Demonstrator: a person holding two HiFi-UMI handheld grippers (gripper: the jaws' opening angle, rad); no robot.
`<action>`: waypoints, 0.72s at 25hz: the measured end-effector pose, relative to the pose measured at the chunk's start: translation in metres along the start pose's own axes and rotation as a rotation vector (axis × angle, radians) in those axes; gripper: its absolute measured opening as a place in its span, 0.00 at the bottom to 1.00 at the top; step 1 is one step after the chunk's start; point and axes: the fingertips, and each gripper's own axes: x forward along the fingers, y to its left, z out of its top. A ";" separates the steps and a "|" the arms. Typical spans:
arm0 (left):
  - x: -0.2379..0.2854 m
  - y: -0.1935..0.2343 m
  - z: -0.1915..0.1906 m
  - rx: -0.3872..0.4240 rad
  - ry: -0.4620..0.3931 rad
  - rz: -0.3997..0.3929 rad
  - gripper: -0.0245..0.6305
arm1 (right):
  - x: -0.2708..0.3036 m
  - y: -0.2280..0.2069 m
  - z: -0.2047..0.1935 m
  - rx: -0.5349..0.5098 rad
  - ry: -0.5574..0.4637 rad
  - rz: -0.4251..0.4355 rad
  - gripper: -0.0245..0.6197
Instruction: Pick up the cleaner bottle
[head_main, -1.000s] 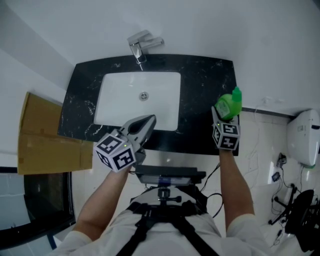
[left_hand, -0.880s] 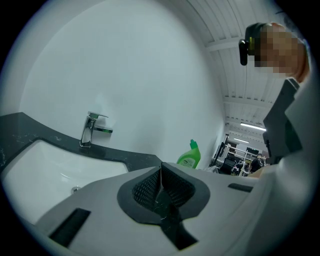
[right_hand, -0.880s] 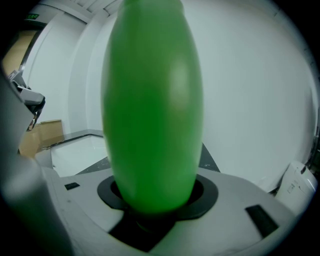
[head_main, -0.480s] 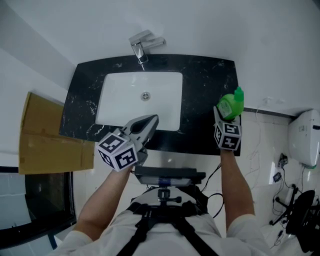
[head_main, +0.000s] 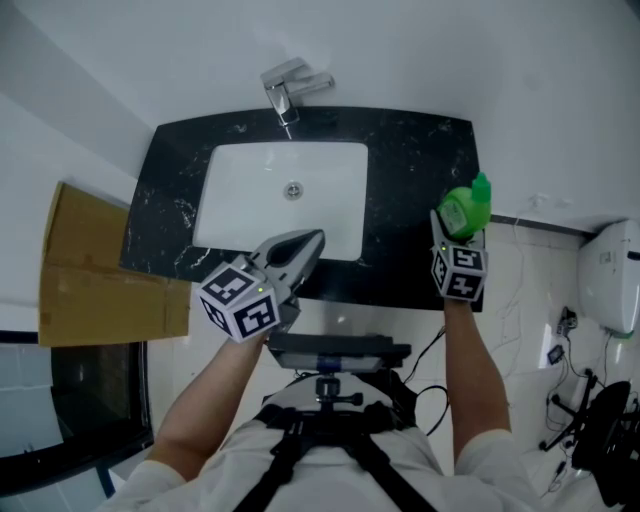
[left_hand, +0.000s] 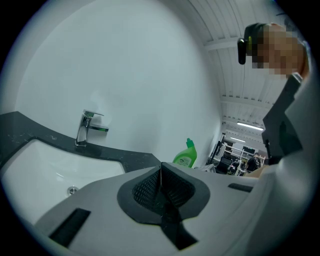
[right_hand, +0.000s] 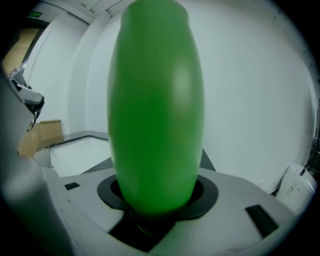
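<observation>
The green cleaner bottle (head_main: 464, 210) is in my right gripper (head_main: 457, 232), which is shut on it over the right end of the black counter (head_main: 410, 170). Up close in the right gripper view the bottle (right_hand: 156, 107) fills the middle, its body wedged between the jaws. My left gripper (head_main: 300, 248) is shut with nothing in it, over the front edge of the white sink (head_main: 240, 200). From the left gripper view the bottle (left_hand: 186, 155) shows upright at the far right, with its green cap on top, beyond the shut left gripper (left_hand: 161, 170).
A chrome faucet (head_main: 288, 88) stands behind the sink, also in the left gripper view as the faucet (left_hand: 86, 127). Cardboard (head_main: 90, 270) leans at the counter's left. A white fixture (head_main: 610, 275) hangs at the right. A camera rig (head_main: 335, 352) sits at the person's chest.
Both grippers and the bottle have drifted slightly to the right in the head view. The grip on the bottle is unchanged.
</observation>
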 end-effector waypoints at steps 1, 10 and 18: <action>0.002 -0.004 0.000 0.003 0.003 -0.016 0.03 | 0.000 0.000 -0.001 -0.002 0.004 0.000 0.37; 0.021 -0.033 -0.006 0.032 0.041 -0.098 0.04 | 0.003 -0.001 -0.008 -0.003 0.032 -0.004 0.37; 0.025 -0.040 -0.012 0.025 0.064 -0.109 0.04 | 0.001 0.000 -0.004 0.001 0.014 -0.008 0.37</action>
